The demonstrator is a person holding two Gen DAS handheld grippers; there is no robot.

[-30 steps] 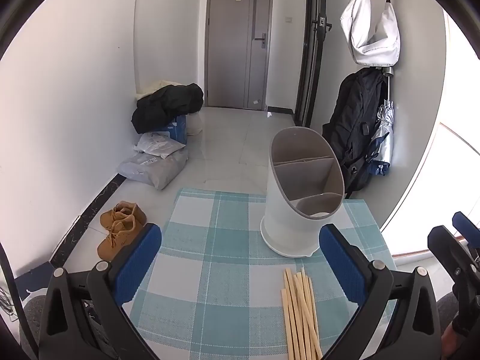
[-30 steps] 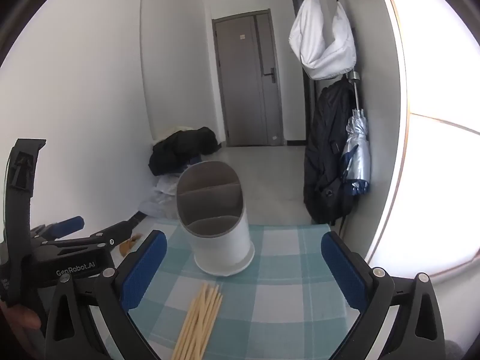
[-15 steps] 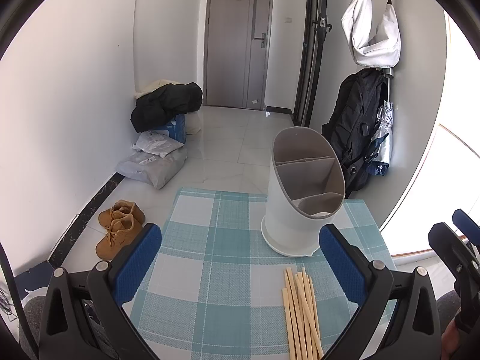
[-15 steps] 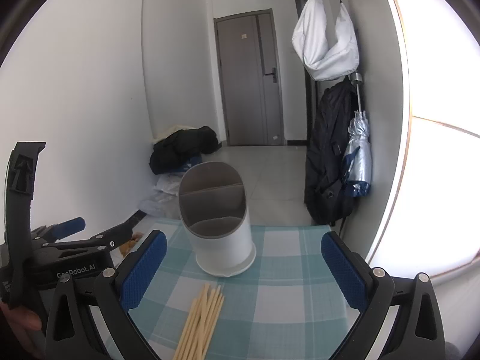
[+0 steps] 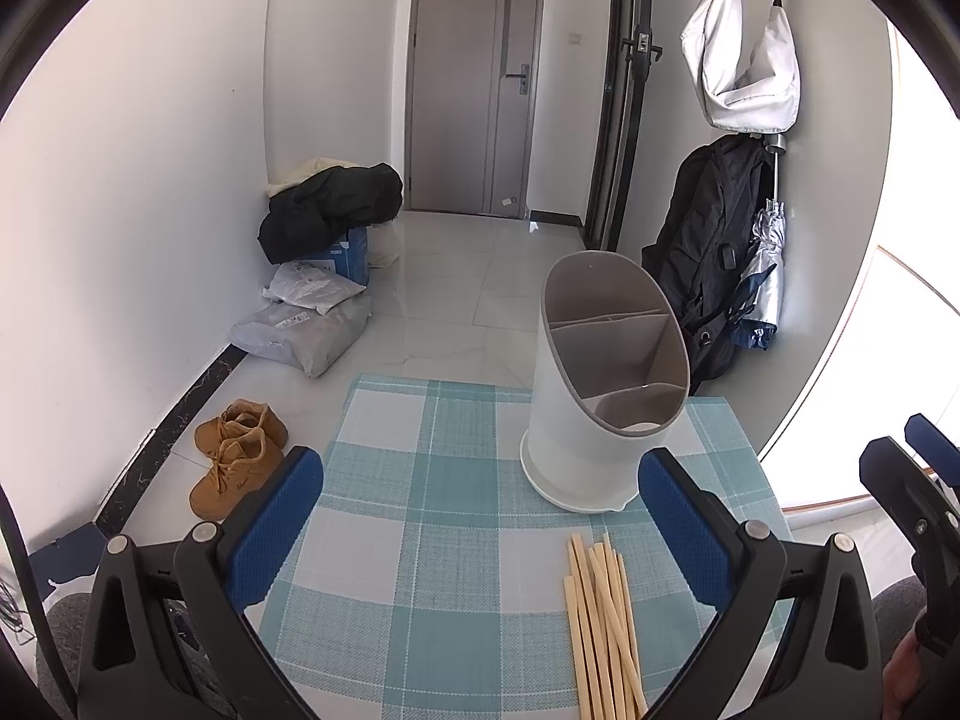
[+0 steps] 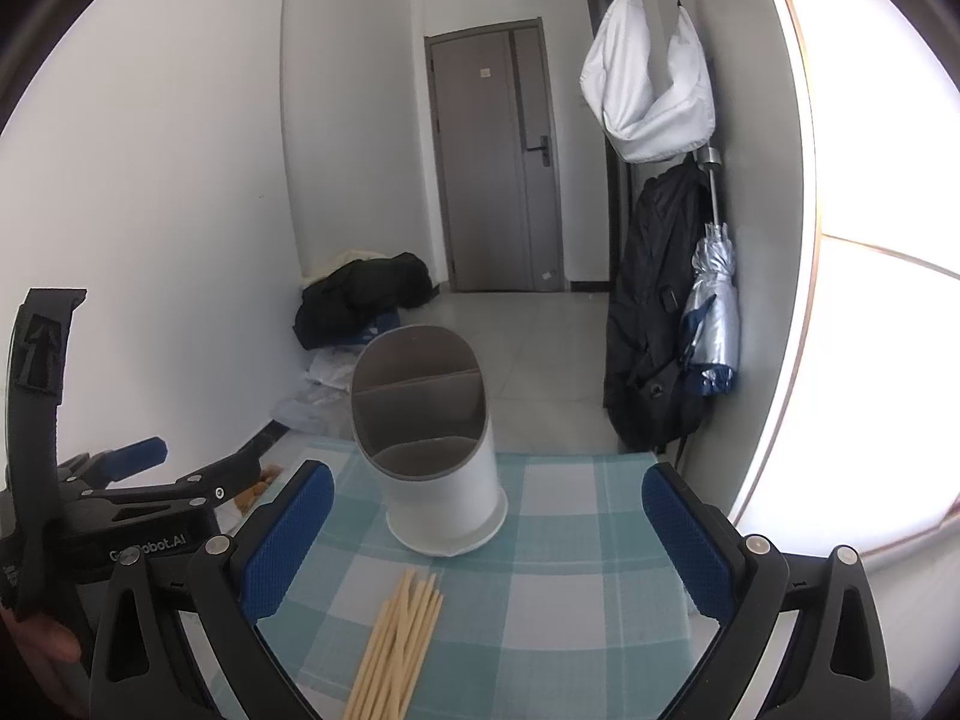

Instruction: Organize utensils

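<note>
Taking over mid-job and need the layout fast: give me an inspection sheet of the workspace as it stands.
Surface: checked teal-and-white tablecloth on a small table.
Job's things: chopsticks lie bundled flat on the cloth, just short of the white utensil holder; the holder stands upright and its grey compartments look empty.
Clutter: nothing seen on the cloth.
Grippers: left gripper open, holding nothing; right gripper open, holding nothing. Both hover above the near part of the cloth.
Cables: nothing seen.
Surroundings: brown shoes, grey parcels and a black jacket on the floor at left; black backpack, folded umbrella and white bag on the right wall; closed door at the far end.
</note>
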